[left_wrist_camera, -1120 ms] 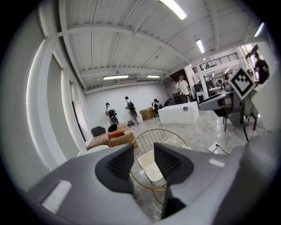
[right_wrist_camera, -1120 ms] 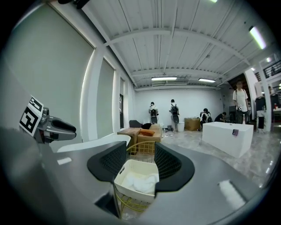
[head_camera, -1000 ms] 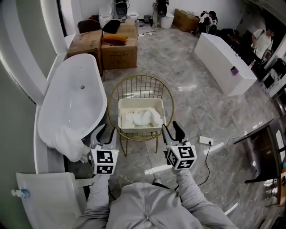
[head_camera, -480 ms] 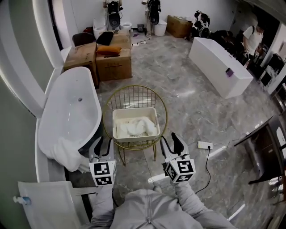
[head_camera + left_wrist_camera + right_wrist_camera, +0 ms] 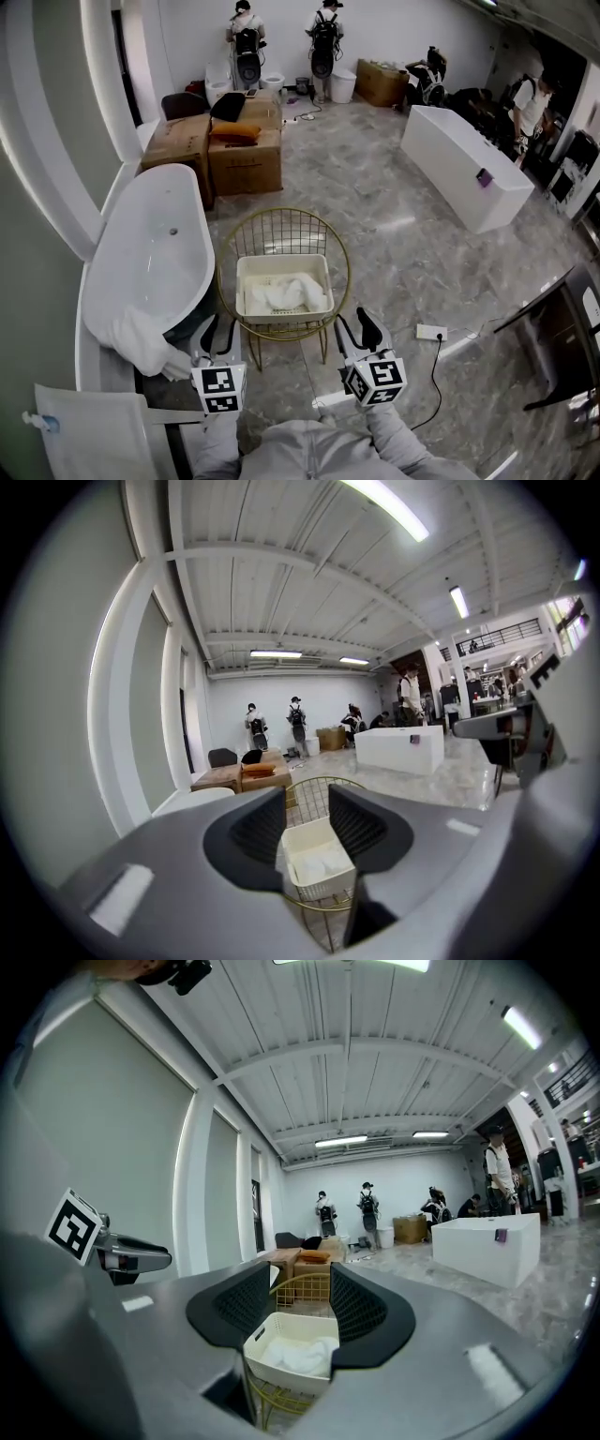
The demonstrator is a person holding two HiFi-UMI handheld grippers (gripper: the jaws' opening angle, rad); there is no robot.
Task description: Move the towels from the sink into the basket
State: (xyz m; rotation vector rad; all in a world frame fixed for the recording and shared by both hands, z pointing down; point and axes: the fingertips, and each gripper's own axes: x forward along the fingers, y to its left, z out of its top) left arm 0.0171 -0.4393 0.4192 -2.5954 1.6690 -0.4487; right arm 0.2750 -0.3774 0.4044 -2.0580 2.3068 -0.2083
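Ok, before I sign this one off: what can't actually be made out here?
Towels in the basket: head view, the white heap is too small to count.
Towel on the tub rim: shown by neither gripper view; the left tongs' own body covers that side.
Tub's near end: head view, the draped towel covers it, so more towels there can't be ruled out.

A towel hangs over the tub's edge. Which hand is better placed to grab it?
Left, probably. The left gripper, fingers apart and empty, sits beside the white towel draped over the bathtub rim; the right gripper, also empty, is farther away, by the basket.
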